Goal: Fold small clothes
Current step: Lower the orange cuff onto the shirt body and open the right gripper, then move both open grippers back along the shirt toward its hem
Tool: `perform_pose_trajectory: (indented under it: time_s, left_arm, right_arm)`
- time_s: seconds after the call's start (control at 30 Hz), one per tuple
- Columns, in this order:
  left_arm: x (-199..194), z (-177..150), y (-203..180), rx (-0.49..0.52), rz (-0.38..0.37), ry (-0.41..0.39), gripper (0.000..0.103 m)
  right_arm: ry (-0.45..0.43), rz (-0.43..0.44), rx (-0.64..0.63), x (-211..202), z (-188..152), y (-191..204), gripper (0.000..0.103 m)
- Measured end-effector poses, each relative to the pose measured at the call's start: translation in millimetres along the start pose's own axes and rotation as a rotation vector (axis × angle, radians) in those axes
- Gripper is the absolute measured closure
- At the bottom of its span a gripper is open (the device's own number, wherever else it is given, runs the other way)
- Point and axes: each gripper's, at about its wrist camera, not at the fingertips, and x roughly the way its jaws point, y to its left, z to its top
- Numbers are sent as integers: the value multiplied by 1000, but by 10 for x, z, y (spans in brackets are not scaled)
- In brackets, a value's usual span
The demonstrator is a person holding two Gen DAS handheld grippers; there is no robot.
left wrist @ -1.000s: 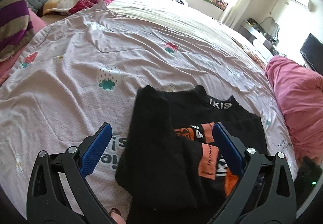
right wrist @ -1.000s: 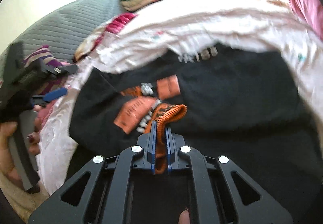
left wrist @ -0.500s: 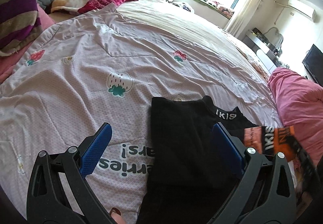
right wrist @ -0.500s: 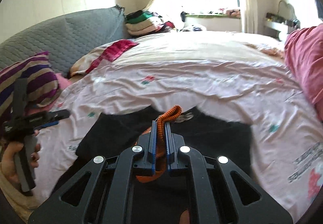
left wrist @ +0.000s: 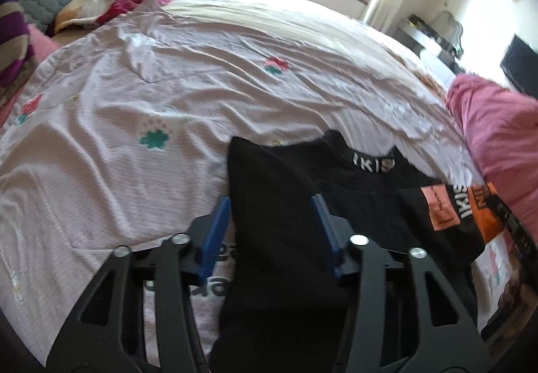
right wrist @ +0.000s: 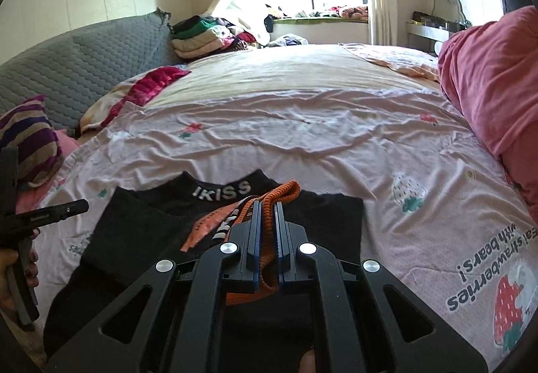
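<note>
A black top lay on the bed, near its front edge, on a pale pink sheet printed with strawberries. It was knit, with a raised collar lettered "IKISS" in white. Orange patches with black lettering and a white-lettered stripe showed on its front, and its cuff was ribbed orange.

The right tool was pressed together on that orange cuff, which stood up between its blue pads and bulged out below them. The cloth behind it was lifted off the body of the top.

The left tool was closing around a folded black sleeve at the top's left edge. The sleeve lay between its blue pads; the right pad touched the cloth, while the left one stood at the sleeve's edge, and I could not tell whether it pressed yet.

A hand gripped the left tool's handle at the edge of the right view.
</note>
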Motion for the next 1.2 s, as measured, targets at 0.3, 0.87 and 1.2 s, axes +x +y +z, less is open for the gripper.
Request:
perform_pose_trajectory:
  time_s: [0.3, 0.87, 1.2]
  left_arm:
    - [291, -169, -234, 82, -5, 85, 71]
    - [441, -412, -543, 208, 37, 184, 71]
    - [400, -442, -422, 177, -7, 200, 71]
  right_arm:
    - [43, -20, 22, 94, -150, -112, 97]
    - [146, 13, -5, 260, -357, 167, 76]
    - [296, -24, -1, 575, -657, 143, 74]
